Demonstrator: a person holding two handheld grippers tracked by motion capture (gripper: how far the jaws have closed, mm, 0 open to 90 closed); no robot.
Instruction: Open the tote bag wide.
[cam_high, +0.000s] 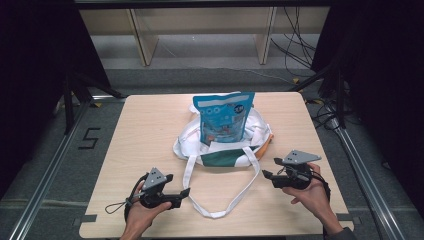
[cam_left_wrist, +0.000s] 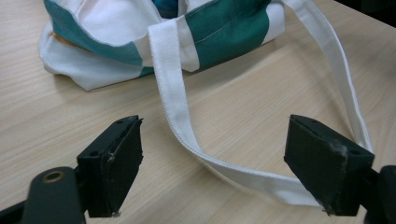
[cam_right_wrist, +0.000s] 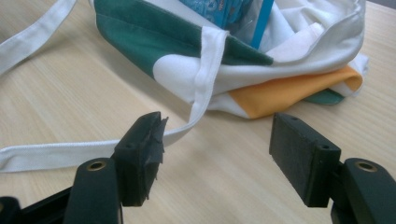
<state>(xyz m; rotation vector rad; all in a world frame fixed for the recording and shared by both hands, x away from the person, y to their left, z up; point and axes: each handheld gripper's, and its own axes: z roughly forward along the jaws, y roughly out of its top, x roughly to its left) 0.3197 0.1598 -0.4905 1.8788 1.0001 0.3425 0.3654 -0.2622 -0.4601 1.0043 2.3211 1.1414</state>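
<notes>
1. My left gripper (cam_high: 186, 192) rests low over the table (cam_high: 145, 130) at its near left, jaws spread wide and holding nothing. In the left gripper view the white strap (cam_left_wrist: 173, 100) of the tote bag runs down between those jaws and loops across in front of them, lying flat on the wood, untouched.

2. The tote bag (cam_high: 225, 145), white with green and orange panels, sits slumped at the middle of the table. A blue snack packet (cam_high: 222, 117) stands upright in its mouth, most of it sticking out above the cloth. The strap's long loop trails toward me, between my two grippers.

3. My right gripper (cam_high: 270, 169) hovers at the near right, pointing at the bag's right side, jaws released and empty. In the right gripper view the strap (cam_right_wrist: 205, 79) passes just beyond the left jaw, and the orange panel (cam_right_wrist: 289, 93) lies ahead.

4. I judge this to be the approach: packet in the bag, strap not yet taken.

5. Next, I think, each gripper needs to drop onto its side of the strap, pinch the flat webbing off the table and lift evenly, so the bag doesn't tip the packet out.
</notes>
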